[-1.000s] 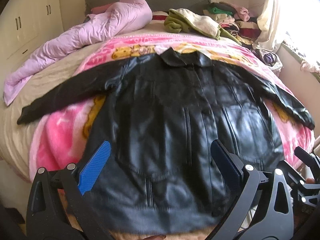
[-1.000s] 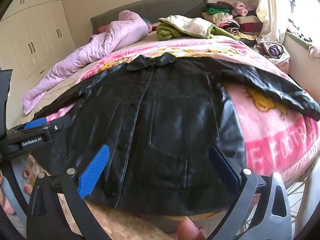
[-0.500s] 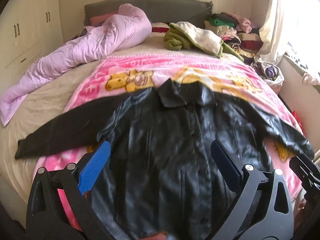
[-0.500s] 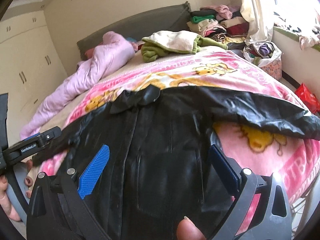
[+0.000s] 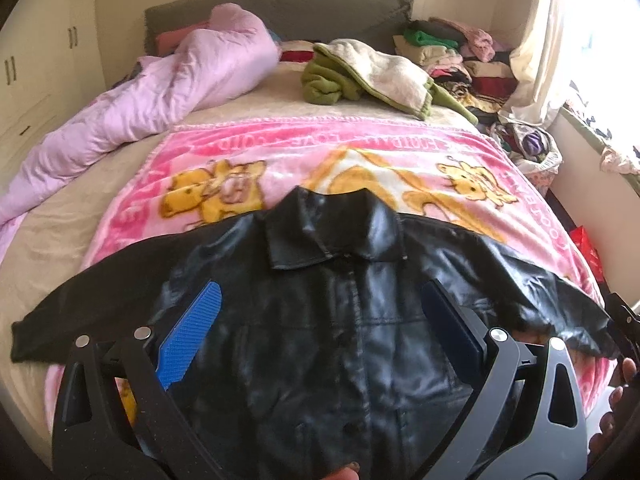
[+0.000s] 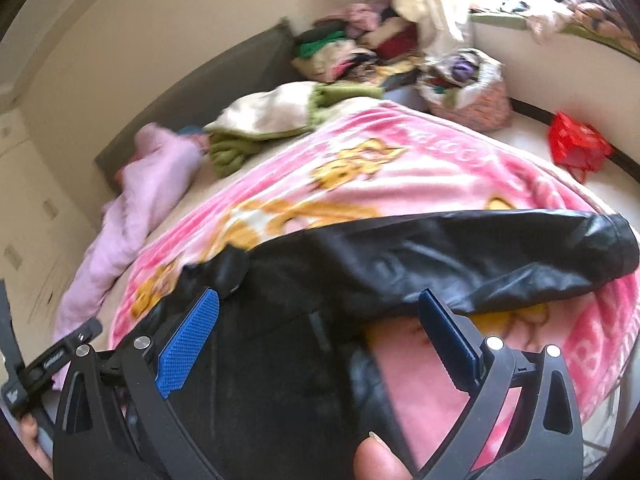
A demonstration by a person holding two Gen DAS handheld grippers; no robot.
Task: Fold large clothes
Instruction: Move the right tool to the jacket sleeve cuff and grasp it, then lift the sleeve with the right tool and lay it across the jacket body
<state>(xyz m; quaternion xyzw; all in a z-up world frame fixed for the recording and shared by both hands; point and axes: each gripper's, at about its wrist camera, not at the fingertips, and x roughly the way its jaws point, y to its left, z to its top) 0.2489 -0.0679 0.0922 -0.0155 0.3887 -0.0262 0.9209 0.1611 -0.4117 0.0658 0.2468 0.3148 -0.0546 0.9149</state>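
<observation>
A black leather jacket [image 5: 332,320] lies front up on the pink blanket [image 5: 320,160], collar towards the headboard and both sleeves spread sideways. My left gripper [image 5: 320,312] hovers open over its chest, holding nothing. In the right wrist view the jacket [image 6: 280,360] fills the lower left, and its right sleeve [image 6: 480,256] stretches across the blanket [image 6: 400,168]. My right gripper [image 6: 318,316] is open and empty above the jacket's right side, near the armpit. The left gripper's body [image 6: 52,364] shows at the left edge.
A lilac duvet [image 5: 152,92] lies along the bed's left side. A green and cream garment [image 5: 368,76] sits near the headboard. Folded clothes [image 5: 452,52] are stacked at the far right, with a basket [image 6: 468,88] and a red bag [image 6: 576,144] on the floor.
Both grippers have moved forward from the jacket's hem up over its chest. The right gripper has also swung right, toward the right sleeve. Both stayed open.
</observation>
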